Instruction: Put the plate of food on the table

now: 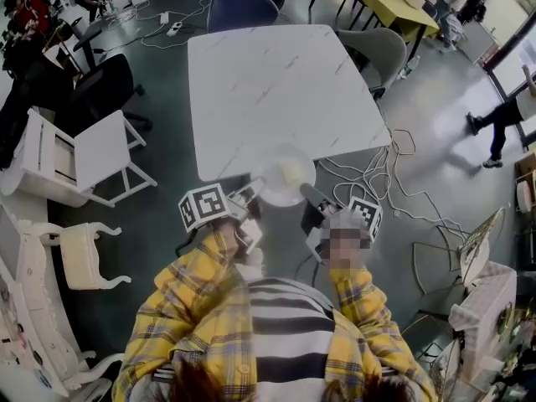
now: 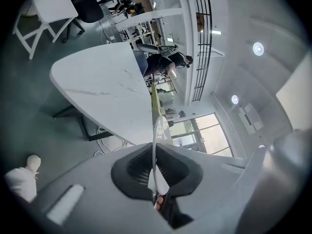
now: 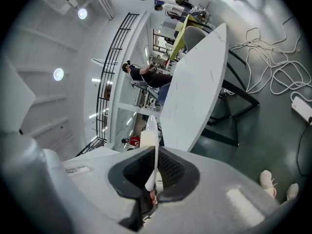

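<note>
A white plate [image 1: 283,177] with pale food [image 1: 290,170] on it is at the near edge of the white marble table [image 1: 276,82]; whether it rests on the table I cannot tell. My left gripper [image 1: 253,193] is shut on the plate's left rim and my right gripper [image 1: 309,195] on its right rim. In the left gripper view the plate rim [image 2: 155,145] runs edge-on between the pads of the left gripper [image 2: 155,172], with the table [image 2: 97,82] beyond. In the right gripper view the plate rim [image 3: 156,152] sits edge-on in the right gripper [image 3: 156,173], with food [image 3: 148,139] above it.
A blue chair [image 1: 241,7] and a grey chair [image 1: 377,53] stand at the table's far side. White cables [image 1: 394,187] lie on the floor at the right. A white chair [image 1: 79,157] stands at the left. A person [image 1: 498,124] walks at the far right.
</note>
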